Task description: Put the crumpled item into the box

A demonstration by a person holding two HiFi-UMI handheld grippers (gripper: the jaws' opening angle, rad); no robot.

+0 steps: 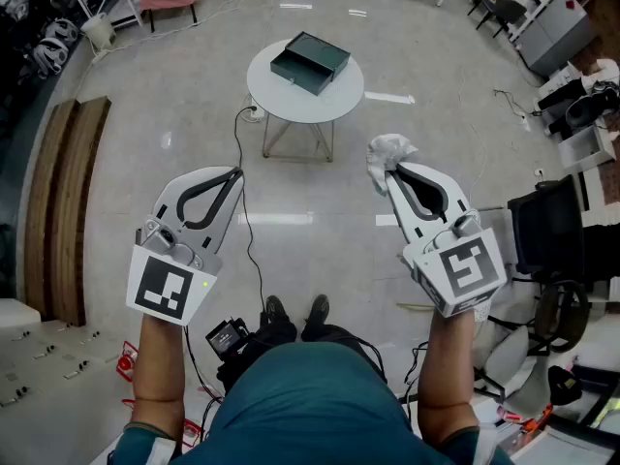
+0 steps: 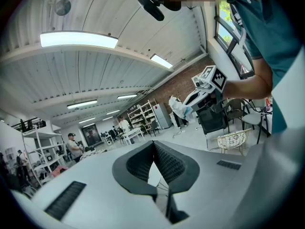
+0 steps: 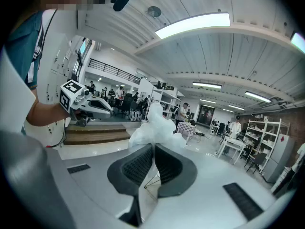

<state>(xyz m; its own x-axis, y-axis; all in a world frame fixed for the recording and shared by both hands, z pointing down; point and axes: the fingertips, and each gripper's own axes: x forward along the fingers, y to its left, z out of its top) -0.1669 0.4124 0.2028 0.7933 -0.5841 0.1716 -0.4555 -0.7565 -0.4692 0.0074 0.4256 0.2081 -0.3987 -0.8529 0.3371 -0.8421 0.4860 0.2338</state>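
Note:
A crumpled white tissue (image 1: pixel 386 153) sticks out past the tips of my right gripper (image 1: pixel 391 174), whose jaws are shut on it; in the right gripper view the white tissue (image 3: pixel 152 128) bulges above the pinched jaws of my right gripper (image 3: pixel 153 148). My left gripper (image 1: pixel 237 172) is shut with nothing in it, and in its own view my left gripper (image 2: pixel 154 144) shows pads pressed together. The dark green open box (image 1: pixel 310 62) sits on a round white table (image 1: pixel 338 104) ahead of both grippers, well beyond their tips.
A black cable (image 1: pixel 244 211) runs over the floor from the table toward my feet. Wooden planks (image 1: pixel 66 201) lie at the left. Black chairs and equipment (image 1: pixel 552 240) crowd the right side. Small parts lie scattered at the lower left floor (image 1: pixel 48 356).

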